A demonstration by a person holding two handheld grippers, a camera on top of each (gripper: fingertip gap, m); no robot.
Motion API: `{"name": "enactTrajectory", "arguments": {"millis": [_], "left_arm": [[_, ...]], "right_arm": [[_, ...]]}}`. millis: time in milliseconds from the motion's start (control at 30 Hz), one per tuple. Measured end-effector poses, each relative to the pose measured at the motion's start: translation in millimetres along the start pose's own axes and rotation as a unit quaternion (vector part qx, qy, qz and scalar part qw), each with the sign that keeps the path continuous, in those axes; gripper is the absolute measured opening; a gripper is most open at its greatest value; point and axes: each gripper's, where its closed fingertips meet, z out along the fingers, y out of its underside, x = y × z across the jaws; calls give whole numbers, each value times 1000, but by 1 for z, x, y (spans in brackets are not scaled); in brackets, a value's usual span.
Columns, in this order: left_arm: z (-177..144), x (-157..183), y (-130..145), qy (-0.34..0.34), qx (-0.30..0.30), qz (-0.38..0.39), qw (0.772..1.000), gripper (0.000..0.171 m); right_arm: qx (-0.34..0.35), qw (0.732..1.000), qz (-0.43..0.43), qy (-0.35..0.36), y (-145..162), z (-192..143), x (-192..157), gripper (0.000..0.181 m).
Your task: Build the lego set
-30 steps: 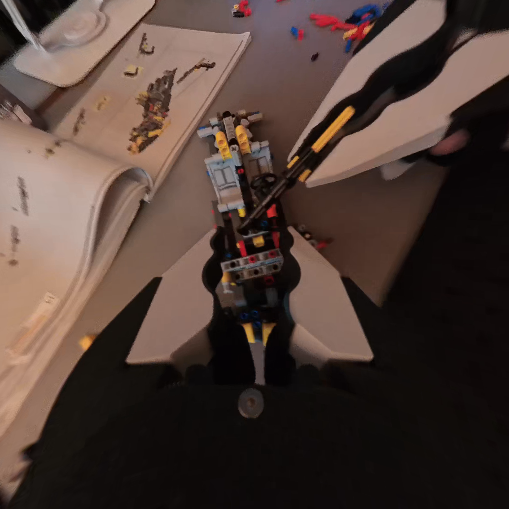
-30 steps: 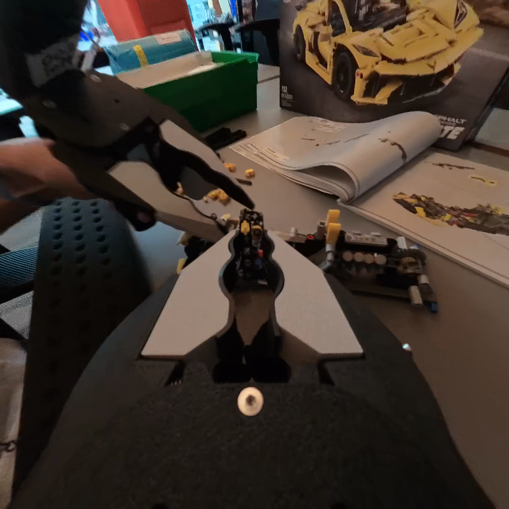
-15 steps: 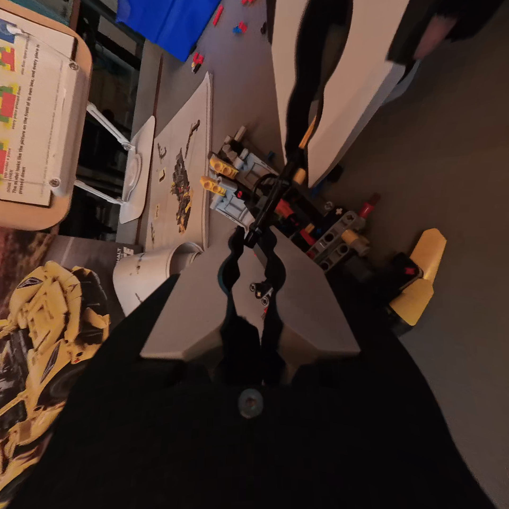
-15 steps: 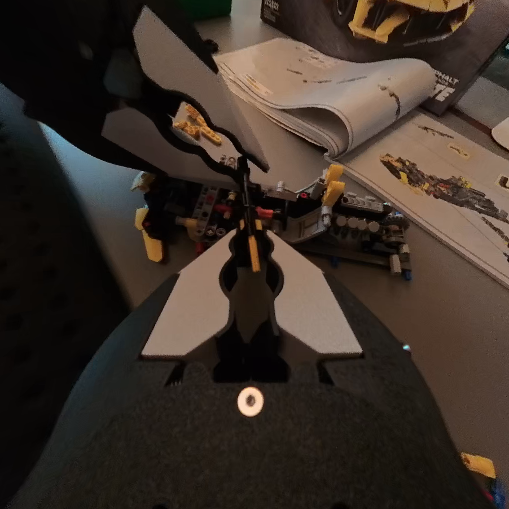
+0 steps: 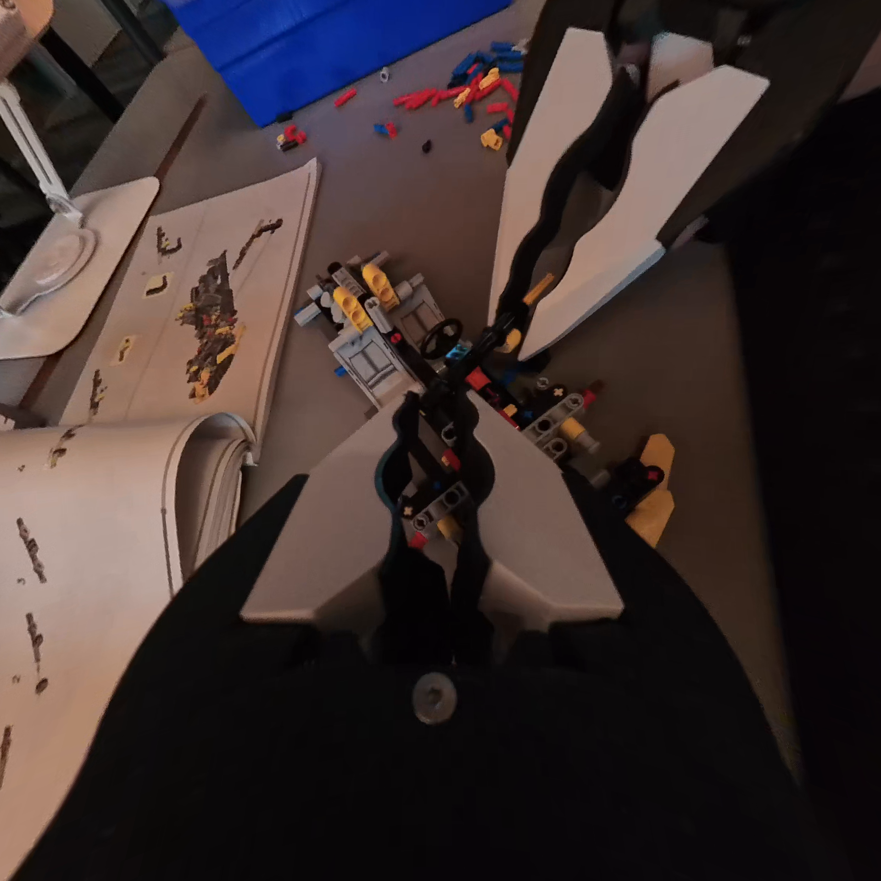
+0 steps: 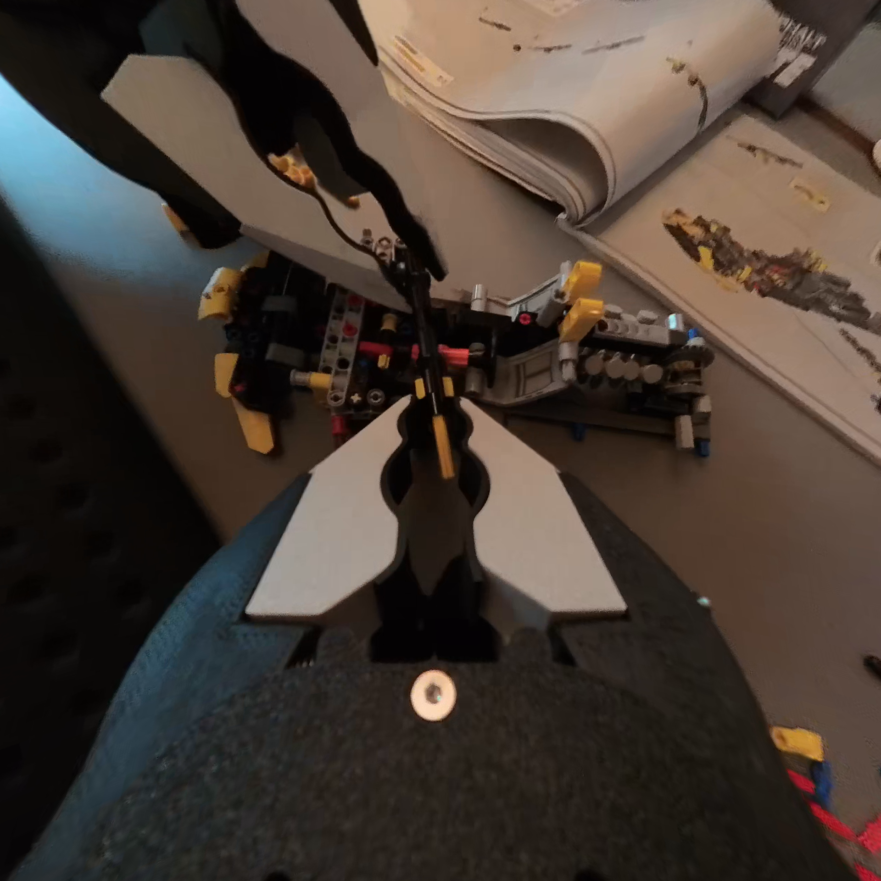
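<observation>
- Two grippers are seen on one thin black rod assembly with yellow pieces: the right gripper is pinched on its near end, and the left gripper appears closed on the far end
- Its long axis runs up the middle of the right wrist view, over the part-built car chassis lying crosswise on the table
- Neither gripper is judged nearer; the rod spans both
- Where the rod meets the chassis is hidden behind the tips and blurred; the instruction booklet is cut off at the left of the left wrist view
</observation>
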Motion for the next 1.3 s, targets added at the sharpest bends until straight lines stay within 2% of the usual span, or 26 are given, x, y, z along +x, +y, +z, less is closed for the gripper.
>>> {"name": "enactTrajectory", "arguments": {"millis": [133,267,500,533,667,733,967,1100,1300], "left_arm": [[0,-3,1,0,2,1,1000,12],[-4,-6,-3,-16,10,7,1000,15],[-2,-5,0,-29,-9,30,999,10],[-3,-7,0,-37,-11,31,999,3],[-8,-3,-6,-25,0,13,1000,12],[-6,-1,-5,-17,-3,5,1000,13],[-5,3,-4,-9,-8,58,998,10],[-5,1,0,6,-13,39,999,9],[-9,2,10,47,-6,-6,999,7]], "right_arm": [[-43,998,44,-28,4,-2,1,13],[-60,998,31,-17,5,-3,2,10],[-68,997,9,18,5,-1,2,9],[-77,997,4,17,7,0,2,7],[-94,995,-16,28,9,-1,4,7],[-91,996,-15,18,8,-1,1,7],[-101,995,-9,-18,11,-4,-6,7],[-94,994,12,-57,10,-5,-5,8],[-30,988,73,-132,0,-5,-10,12]]}}
